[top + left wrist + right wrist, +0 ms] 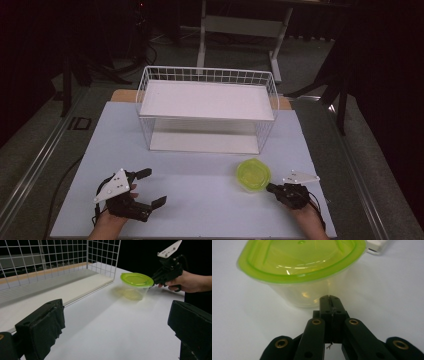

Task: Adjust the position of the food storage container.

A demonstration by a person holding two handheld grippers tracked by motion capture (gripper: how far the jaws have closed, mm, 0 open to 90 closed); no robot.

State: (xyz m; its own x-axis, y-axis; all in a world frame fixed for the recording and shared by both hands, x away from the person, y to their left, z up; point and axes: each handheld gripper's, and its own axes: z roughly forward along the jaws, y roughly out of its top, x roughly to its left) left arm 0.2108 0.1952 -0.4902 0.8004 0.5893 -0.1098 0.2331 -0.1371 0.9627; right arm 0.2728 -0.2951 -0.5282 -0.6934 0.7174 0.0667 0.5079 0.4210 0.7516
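A clear plastic tub with a lime-green lid stands on the white table, right of centre. In the right gripper view the tub looms close, and my right gripper is shut with its jaws pressed flat together, tips at or just short of the clear wall below the lid rim. From above, the right gripper points at the tub's near-right side. My left gripper rests at the near left, open wide and holding nothing. Its view shows the tub far off with the right gripper beside it.
A white wire rack with two white shelves stands at the table's far middle; its lower shelf runs along the left of the left gripper view. Bare white tabletop lies between the two grippers. Dark floor and a table frame lie beyond.
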